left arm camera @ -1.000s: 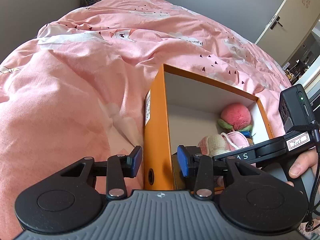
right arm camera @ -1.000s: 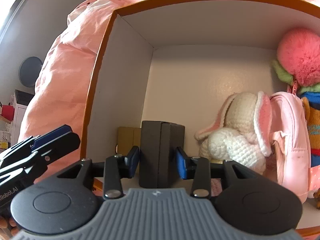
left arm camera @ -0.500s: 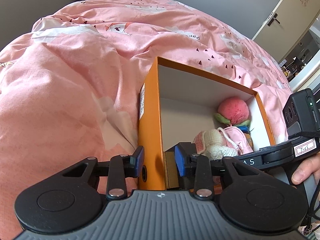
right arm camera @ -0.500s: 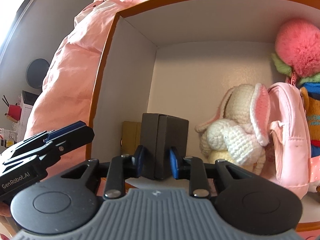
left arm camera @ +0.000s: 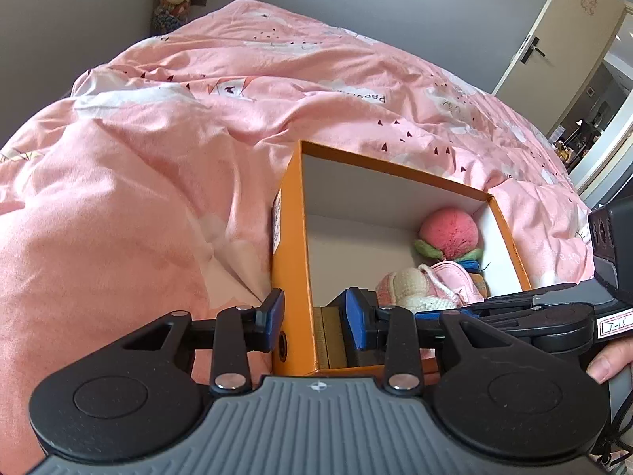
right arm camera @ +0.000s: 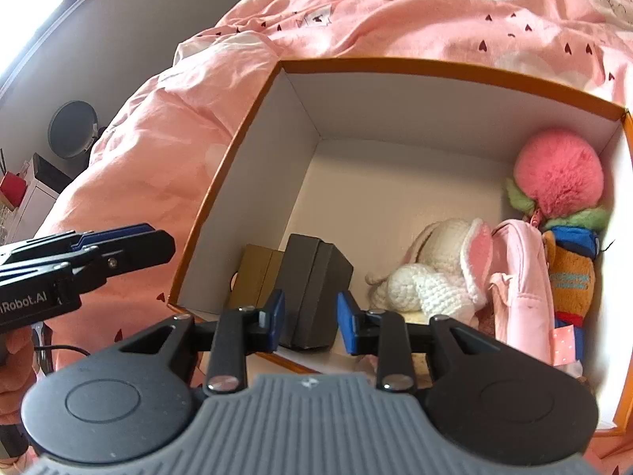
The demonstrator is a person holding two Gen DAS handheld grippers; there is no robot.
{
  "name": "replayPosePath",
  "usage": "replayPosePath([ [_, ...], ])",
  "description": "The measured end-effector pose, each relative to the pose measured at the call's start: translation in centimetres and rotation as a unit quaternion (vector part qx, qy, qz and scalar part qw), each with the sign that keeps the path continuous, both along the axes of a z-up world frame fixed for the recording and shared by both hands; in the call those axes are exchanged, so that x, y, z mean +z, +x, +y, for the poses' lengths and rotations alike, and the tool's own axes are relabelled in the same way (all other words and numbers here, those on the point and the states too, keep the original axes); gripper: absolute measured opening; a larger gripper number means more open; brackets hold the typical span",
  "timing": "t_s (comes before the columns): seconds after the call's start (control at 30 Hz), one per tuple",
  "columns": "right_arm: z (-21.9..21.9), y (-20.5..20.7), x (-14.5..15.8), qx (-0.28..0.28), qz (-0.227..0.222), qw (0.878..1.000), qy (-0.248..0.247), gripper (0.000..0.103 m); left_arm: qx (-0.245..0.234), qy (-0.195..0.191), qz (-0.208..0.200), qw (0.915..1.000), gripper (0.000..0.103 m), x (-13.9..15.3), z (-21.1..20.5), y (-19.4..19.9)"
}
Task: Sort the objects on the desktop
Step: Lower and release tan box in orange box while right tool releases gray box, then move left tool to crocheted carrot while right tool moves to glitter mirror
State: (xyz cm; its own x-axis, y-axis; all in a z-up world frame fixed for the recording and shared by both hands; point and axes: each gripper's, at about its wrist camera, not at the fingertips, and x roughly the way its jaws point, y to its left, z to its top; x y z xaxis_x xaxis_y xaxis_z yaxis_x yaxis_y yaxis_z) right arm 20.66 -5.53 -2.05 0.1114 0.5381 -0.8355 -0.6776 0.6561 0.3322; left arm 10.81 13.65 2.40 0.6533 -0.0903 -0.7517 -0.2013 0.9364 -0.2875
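Black box [right arm camera: 316,281] stands low and centre in my right wrist view, in the near left corner of the orange box [right arm camera: 253,217] and touching a tan box [right arm camera: 257,277] on its left. The right gripper [right arm camera: 310,318] has it between its blue pads. The jaws have just eased apart a little, yet I see no gap on either side, so I read it as a narrow grip on the black box. To the right lie a crocheted rabbit [right arm camera: 435,281], a pink pouch [right arm camera: 518,289], a pink plush ball [right arm camera: 561,174] and an orange and blue toy [right arm camera: 569,277]. At the left edge the left gripper [right arm camera: 162,239] reaches toward the carton's left wall, over the pink bedspread [right arm camera: 158,138].

In the left wrist view the carton sits right of centre on the bedspread. My left gripper's jaws are only slightly open and straddle its left wall: the outer pad is at the orange face, while the inner pad stands clear of the white face, so nothing is clamped. The black box is mostly hidden behind that inner pad. At the right edge a hand [left arm camera: 613,356] holds the right gripper, and a door [left arm camera: 554,39] shows at upper right.
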Motion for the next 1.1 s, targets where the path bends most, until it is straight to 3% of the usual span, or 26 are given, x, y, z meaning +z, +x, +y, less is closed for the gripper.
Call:
replayPosePath([
  [0.23,-3.0,-3.1,3.0,0.016,-0.086,0.996,0.033,0.037,-0.036,0.021,-0.028,0.9987,0.039,2.1,-2.6,-1.7],
  [0.37,-6.1,-5.0,4.4,0.008,-0.142,0.988,0.063,0.047,-0.081,0.022,-0.033,0.9959,0.039,2.3,-4.3,-2.7],
  [0.43,-7.7,-5.7,4.5,0.005,-0.146,0.987,0.068,0.050,-0.108,0.011,-0.028,0.9937,0.039,2.0,-5.2,-3.0],
  [0.67,-11.3,-8.5,1.1,0.012,-0.120,0.993,-0.009,0.051,-0.179,-0.002,0.055,0.9823,0.039,-1.9,-8.4,-2.9],
  [0.83,-12.8,-10.1,-2.8,0.006,-0.048,0.998,-0.043,0.051,-0.224,-0.029,0.129,0.9655,0.039,-6.0,-10.7,-3.1],
  [1.1,-14.2,-12.9,-6.0,0.000,0.012,0.998,-0.065,0.049,-0.278,-0.007,0.197,0.9403,0.039,-10.0,-13.6,-4.8],
])
